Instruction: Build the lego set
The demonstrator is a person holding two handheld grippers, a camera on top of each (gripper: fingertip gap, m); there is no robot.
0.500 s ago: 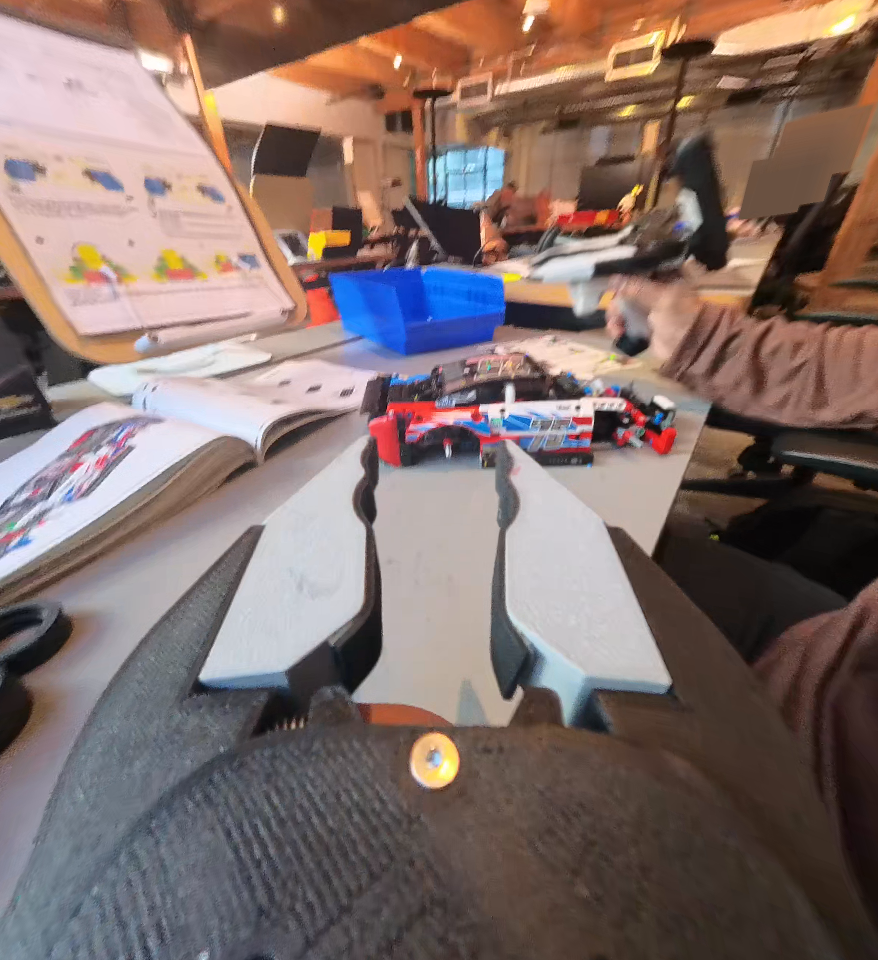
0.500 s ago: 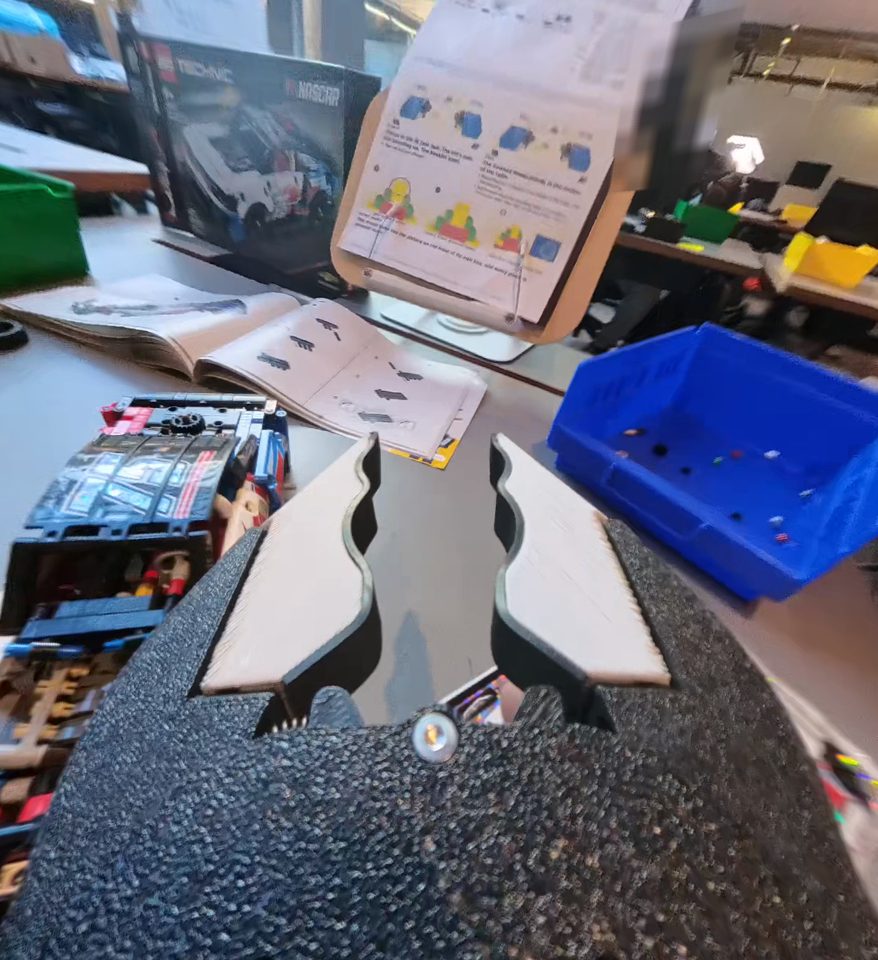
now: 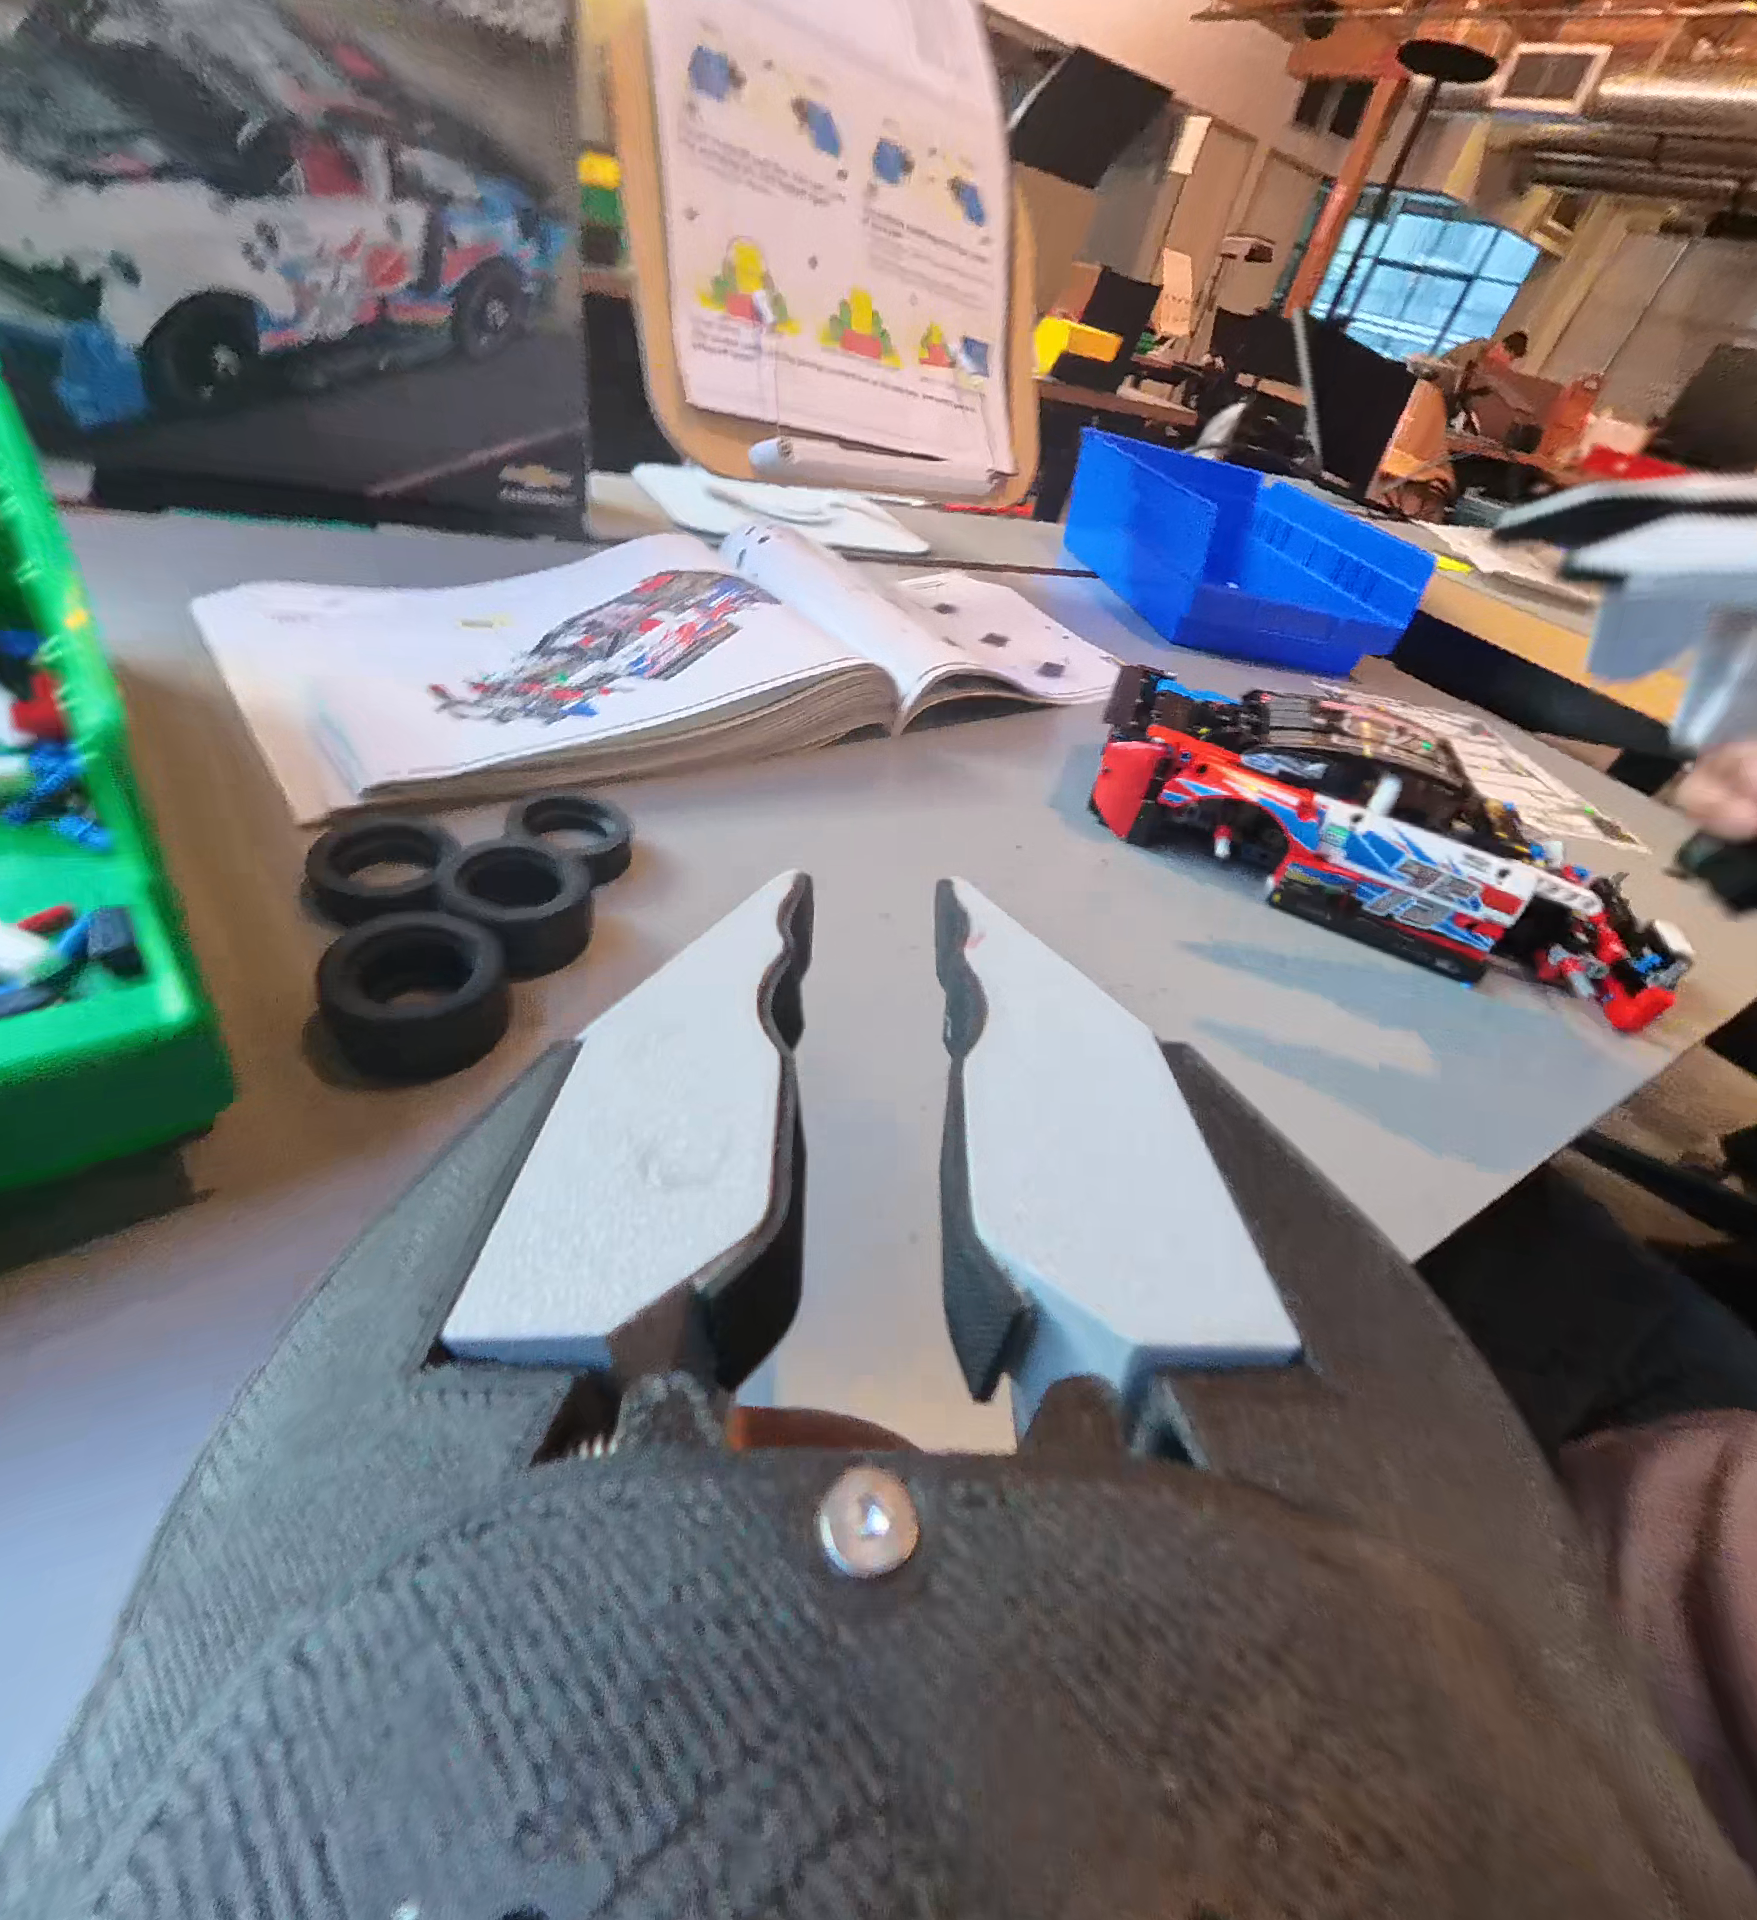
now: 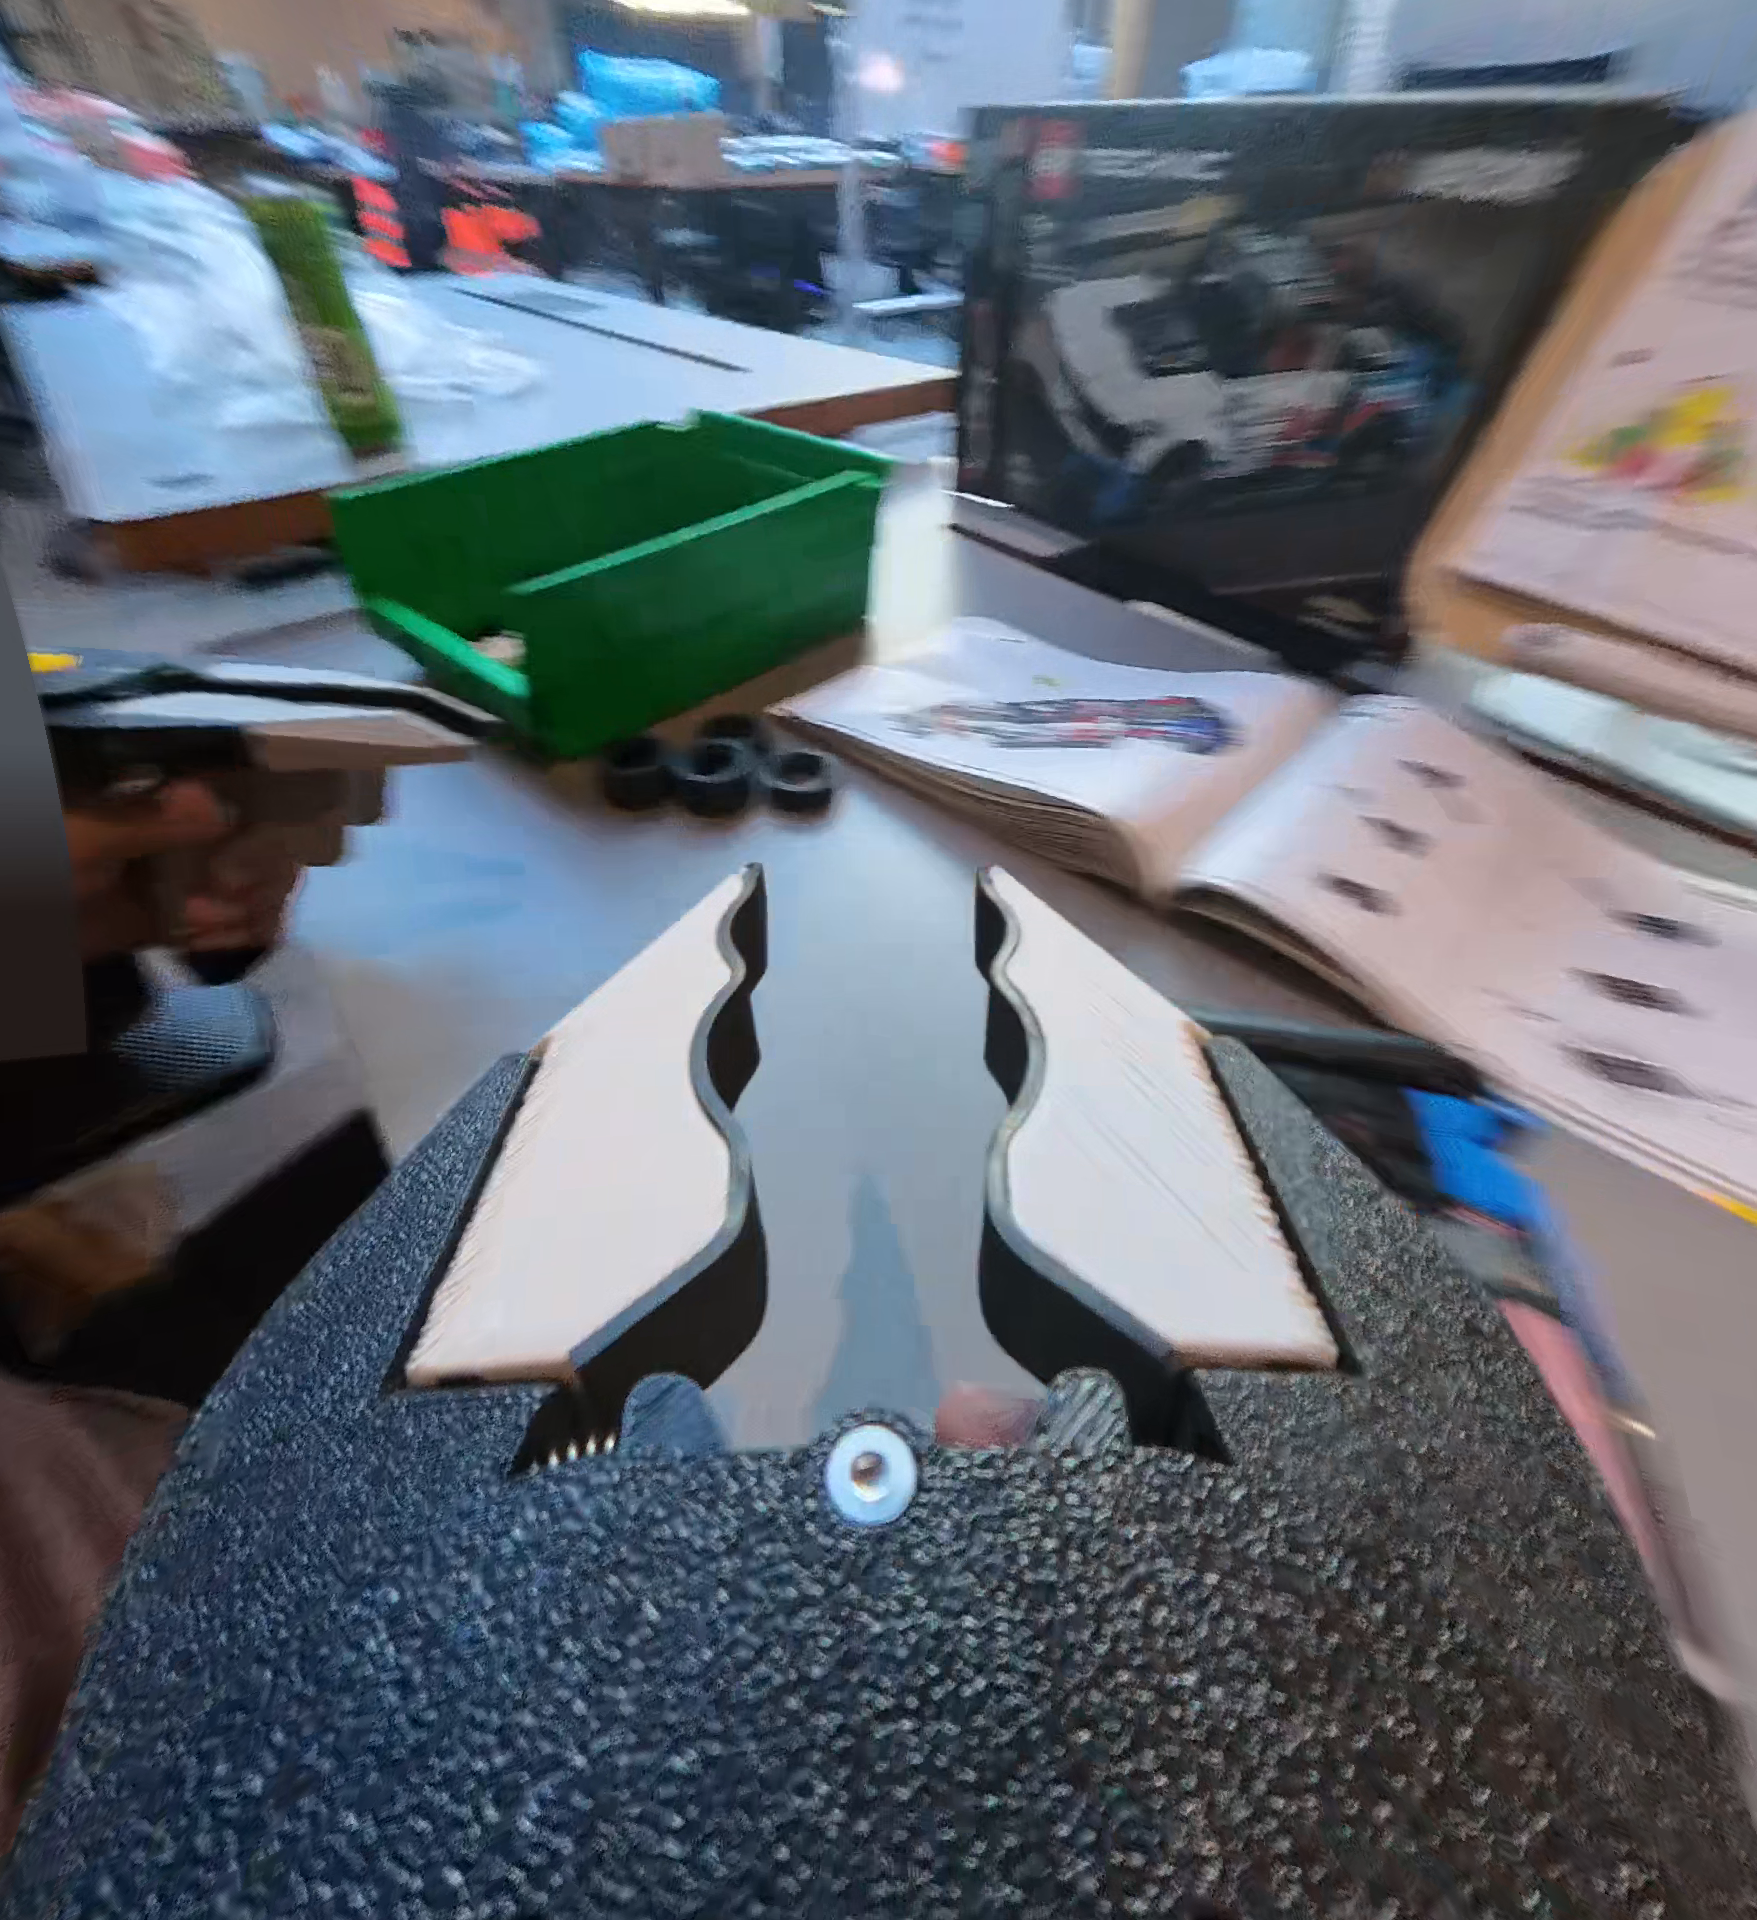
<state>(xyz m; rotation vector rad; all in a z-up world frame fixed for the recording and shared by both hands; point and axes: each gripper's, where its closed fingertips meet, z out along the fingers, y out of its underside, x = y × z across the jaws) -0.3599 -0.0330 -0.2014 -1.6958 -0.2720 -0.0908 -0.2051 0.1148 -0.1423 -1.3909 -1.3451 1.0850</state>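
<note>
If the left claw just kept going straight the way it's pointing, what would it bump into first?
Probably the open instruction book. The left claw is open and empty, with bare table directly ahead; the black tyres lie just left of that line, the lego car well right. Depth is hard to judge.

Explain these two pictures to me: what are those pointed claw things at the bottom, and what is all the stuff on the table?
Each picture comes from a camera mounted on a hand-held claw; a person holds one in each hand. The left wrist view looks along the left claw, the right wrist view along the right claw. Both are open and hold nothing.

On the grey table lie a partly built lego car without wheels, four loose black tires, an open instruction book, a green bin of loose pieces and a blue bin. Behind stand the set's box and a sheet of pictures on a stand. The right wrist view is blurred.
</note>
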